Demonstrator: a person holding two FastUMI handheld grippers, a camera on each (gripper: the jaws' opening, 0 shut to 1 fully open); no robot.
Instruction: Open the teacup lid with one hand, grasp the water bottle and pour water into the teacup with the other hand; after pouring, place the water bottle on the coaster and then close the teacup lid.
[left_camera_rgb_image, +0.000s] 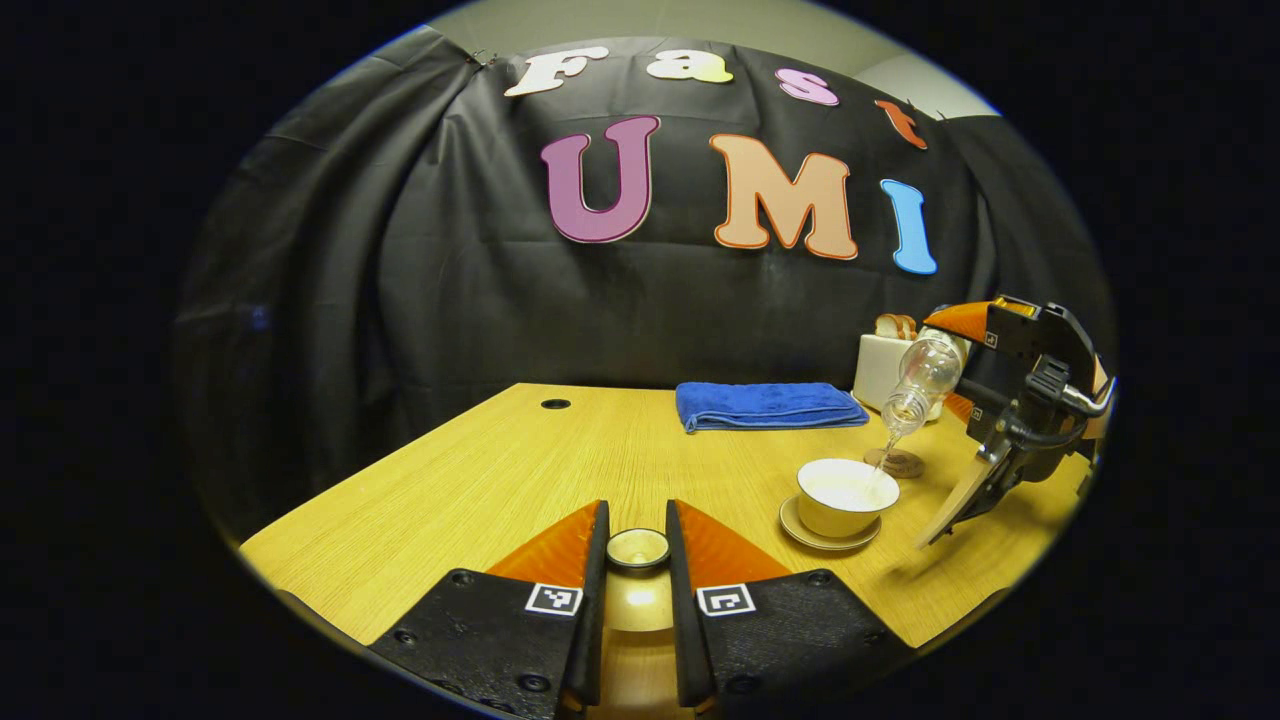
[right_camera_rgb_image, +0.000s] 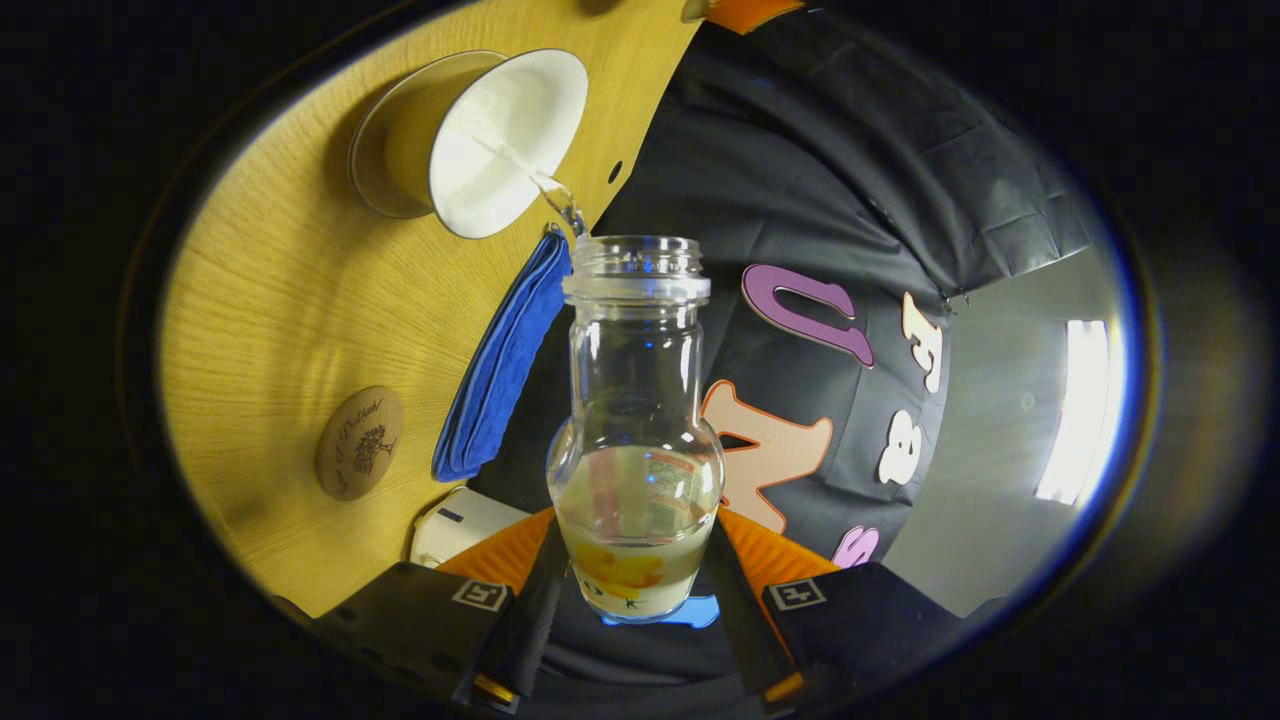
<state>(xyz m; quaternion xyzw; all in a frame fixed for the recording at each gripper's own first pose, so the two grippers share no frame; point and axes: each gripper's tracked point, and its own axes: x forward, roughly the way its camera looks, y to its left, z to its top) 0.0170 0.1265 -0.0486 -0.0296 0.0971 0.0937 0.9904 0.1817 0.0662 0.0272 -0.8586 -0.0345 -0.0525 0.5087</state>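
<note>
Pouring right now: the right hand-held gripper (right_camera_rgb_image: 633, 590) clasps one clear water bottle (right_camera_rgb_image: 637, 430) by its lower body, both fingers pressed against the glass, and the bottle is tipped mouth-down with a thin stream of water (right_camera_rgb_image: 545, 180) falling into the single teacup (right_camera_rgb_image: 490, 135). In the left gripper view that same bottle (left_camera_rgb_image: 922, 385) hangs at about two o'clock, its neck just above the cup (left_camera_rgb_image: 846, 495), which sits open on one saucer (left_camera_rgb_image: 826, 538) on the wooden worktop (left_camera_rgb_image: 480, 480). Down at six o'clock the left hand-held gripper (left_camera_rgb_image: 638, 560) is clenched on the one teacup lid (left_camera_rgb_image: 637, 548), held well apart from the cup, both fingers against its sides (the knob faces the camera). One round wooden coaster (left_camera_rgb_image: 896, 462) lies bare just behind the cup, at about three o'clock in the left gripper view, and at eight o'clock (right_camera_rgb_image: 359, 442) in the right gripper view. One folded blue towel (left_camera_rgb_image: 768, 405) lies at the far edge of the worktop, near one o'clock, and beside it stands one white toaster (left_camera_rgb_image: 882, 368) with bread in its top. A little liquid remains in the bottle's base.
</note>
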